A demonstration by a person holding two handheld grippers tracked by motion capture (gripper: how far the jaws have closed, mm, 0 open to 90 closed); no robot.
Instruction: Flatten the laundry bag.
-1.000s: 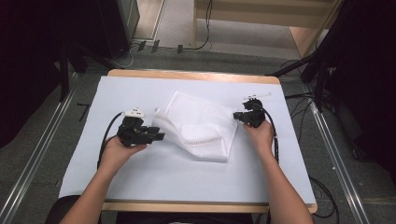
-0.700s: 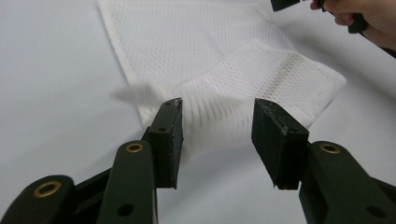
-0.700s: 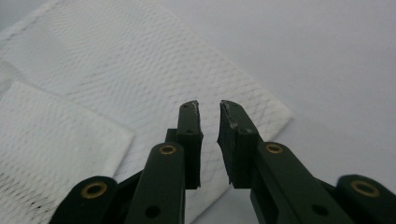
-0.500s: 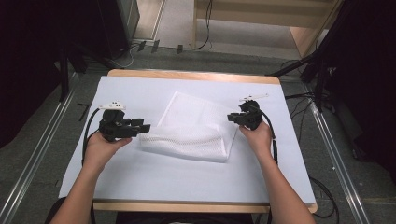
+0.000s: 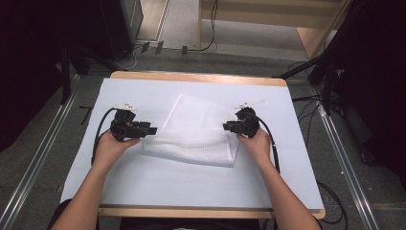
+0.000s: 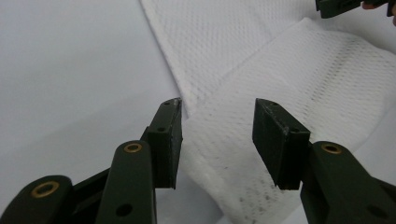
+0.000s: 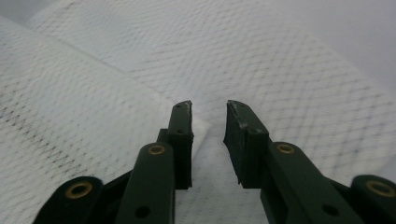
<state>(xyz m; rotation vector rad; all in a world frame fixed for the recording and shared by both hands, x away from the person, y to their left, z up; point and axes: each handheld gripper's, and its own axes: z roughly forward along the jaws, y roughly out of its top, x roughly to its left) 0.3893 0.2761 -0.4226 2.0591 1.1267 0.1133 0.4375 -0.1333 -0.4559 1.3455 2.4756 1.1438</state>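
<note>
White mesh cloth [image 5: 194, 132], soft and open-weave, lies partly folded at the middle of the table [image 5: 143, 187], which is covered in a pale sheet, its near portion doubled over into a thick band along the front edge. It looks light, limp and without stiffness: lifted at one point it would likely sag and drag, so a pinch at each end of the folded band, or at two corners, seems the surest hold, with enough layers between the pads to keep the slack weave from slipping out.

Left tongs [image 5: 152, 130], in the person's left hand, sit just off the cloth's left end, jaws spread with nothing between them; the left gripper view shows the band's corner [image 6: 219, 140] lying beyond the gap. Right tongs [image 5: 225, 126] rest over the cloth's right edge and have just been opening; in the right gripper view the jaws stand apart above a fold ridge [image 7: 205, 126], the pads pressing on nothing.
</note>
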